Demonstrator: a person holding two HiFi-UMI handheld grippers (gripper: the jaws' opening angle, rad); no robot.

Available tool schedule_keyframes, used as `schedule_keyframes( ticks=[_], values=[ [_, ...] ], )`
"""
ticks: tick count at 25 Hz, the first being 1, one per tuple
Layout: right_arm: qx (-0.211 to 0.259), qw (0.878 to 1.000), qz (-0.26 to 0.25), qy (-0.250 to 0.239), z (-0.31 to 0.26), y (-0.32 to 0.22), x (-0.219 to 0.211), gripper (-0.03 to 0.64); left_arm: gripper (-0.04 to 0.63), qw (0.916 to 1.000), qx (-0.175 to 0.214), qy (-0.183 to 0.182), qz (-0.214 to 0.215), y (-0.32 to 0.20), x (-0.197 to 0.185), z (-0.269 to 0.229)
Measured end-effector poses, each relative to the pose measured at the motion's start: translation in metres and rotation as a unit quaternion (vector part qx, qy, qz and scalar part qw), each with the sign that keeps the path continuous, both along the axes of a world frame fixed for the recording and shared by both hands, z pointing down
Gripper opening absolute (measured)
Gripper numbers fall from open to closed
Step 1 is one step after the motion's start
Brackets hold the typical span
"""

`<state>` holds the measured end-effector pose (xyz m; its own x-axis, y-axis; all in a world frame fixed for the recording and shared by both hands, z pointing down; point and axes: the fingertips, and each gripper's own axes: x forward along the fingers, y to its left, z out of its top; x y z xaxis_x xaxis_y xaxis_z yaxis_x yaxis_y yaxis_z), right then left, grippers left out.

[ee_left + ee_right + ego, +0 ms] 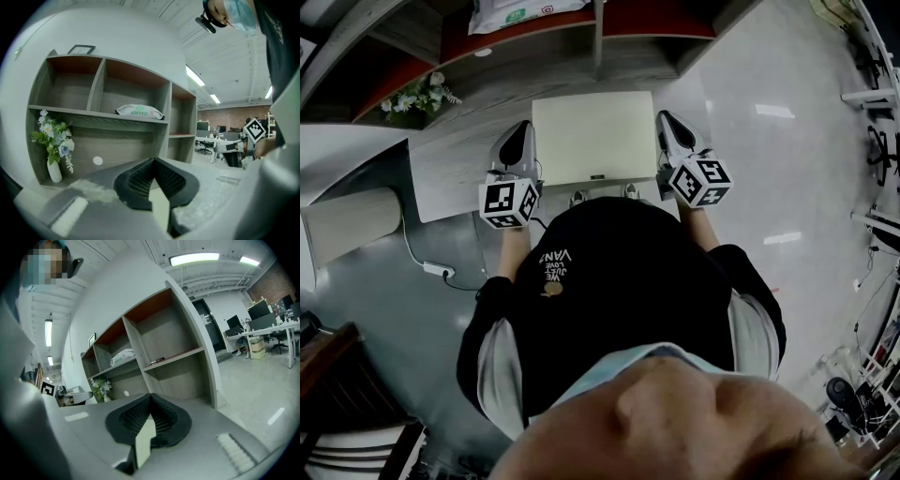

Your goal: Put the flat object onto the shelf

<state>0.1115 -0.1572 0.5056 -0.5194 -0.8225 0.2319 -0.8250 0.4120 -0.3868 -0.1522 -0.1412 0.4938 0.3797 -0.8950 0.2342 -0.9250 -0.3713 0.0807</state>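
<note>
Together, the left gripper (527,129) and right gripper (664,119) each clamp a side edge of the flat board (594,136) (cream-coloured). It is held near the shelf (530,67).

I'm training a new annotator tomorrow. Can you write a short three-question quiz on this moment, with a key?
1. True or false: only the left gripper is clamped on the flat panel.
2. Multiple choice: what stands at the left end of the lower row of the shelf? A) a vase of flowers B) a stack of books C) a kettle
3. Short answer: what lies in the middle compartment of the upper row?

Key
1. False: the right gripper is shut on the opposite edge.
2. A
3. A white packet.
</note>
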Motion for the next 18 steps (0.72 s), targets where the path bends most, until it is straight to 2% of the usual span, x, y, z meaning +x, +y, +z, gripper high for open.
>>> schedule_keyframes(
  ticks=[11, 18],
  values=[
    [-0.048, 0.999, 0.005, 0.020, 0.048, -0.004, 0.005, -0.002, 0.002, 0.9981, -0.054, 0.022, -0.023, -0.004, -0.012, 0.046],
    [-0.082, 0.996, 0.009, 0.038, 0.075, -0.004, 0.009, -0.002, 0.002, 0.9933, -0.109, 0.022, -0.033, -0.008, -0.017, 0.082]
  ],
)
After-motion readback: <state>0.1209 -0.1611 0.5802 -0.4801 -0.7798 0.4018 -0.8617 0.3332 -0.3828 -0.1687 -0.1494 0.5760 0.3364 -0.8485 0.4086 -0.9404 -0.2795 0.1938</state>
